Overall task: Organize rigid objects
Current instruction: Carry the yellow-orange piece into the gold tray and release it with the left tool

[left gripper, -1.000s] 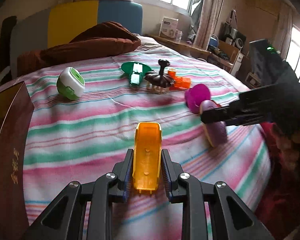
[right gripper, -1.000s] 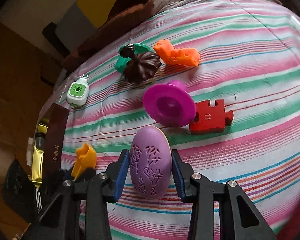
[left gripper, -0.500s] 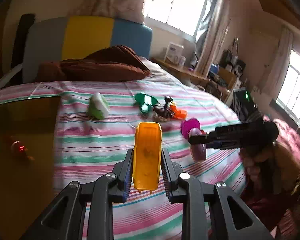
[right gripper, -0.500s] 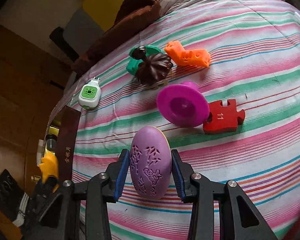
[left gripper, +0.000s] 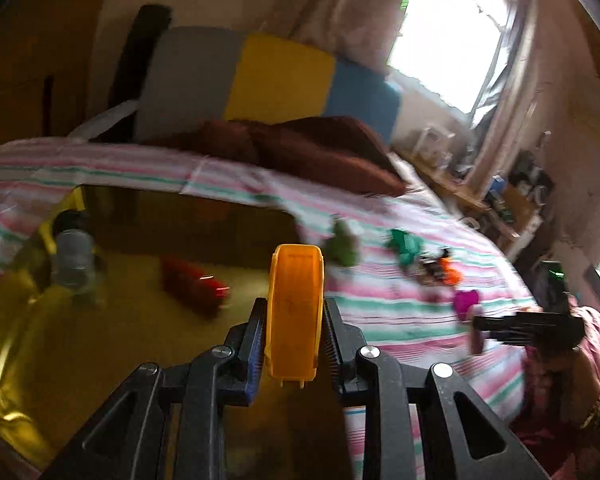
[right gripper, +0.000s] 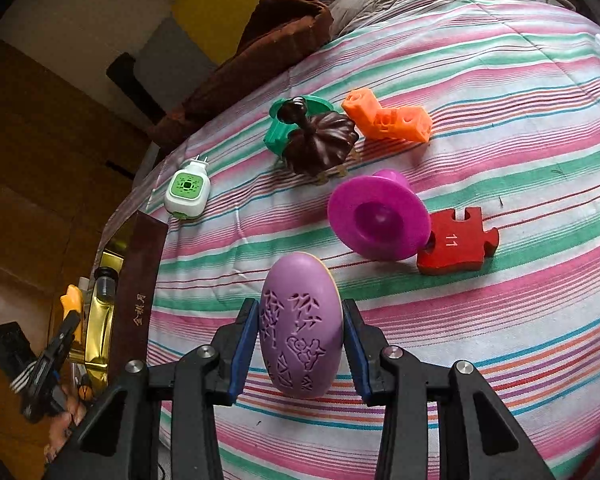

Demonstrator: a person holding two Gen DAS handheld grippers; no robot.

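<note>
My left gripper is shut on an orange plastic piece and holds it over a gold-lined box at the bed's left edge. The box holds a small bottle and a red object. My right gripper is shut on a purple embossed egg shape, above the striped bedspread. The left gripper also shows far left in the right wrist view, by the box.
On the bedspread lie a magenta cup, a red puzzle piece, an orange block, a brown pumpkin-shaped lid, a green cutter and a white-green plug-in device. A brown blanket lies by the headboard.
My left gripper has swung left with the orange piece, from over the bedspread to over the gold-lined box. My right gripper has stayed nearly in place with the purple egg shape.
</note>
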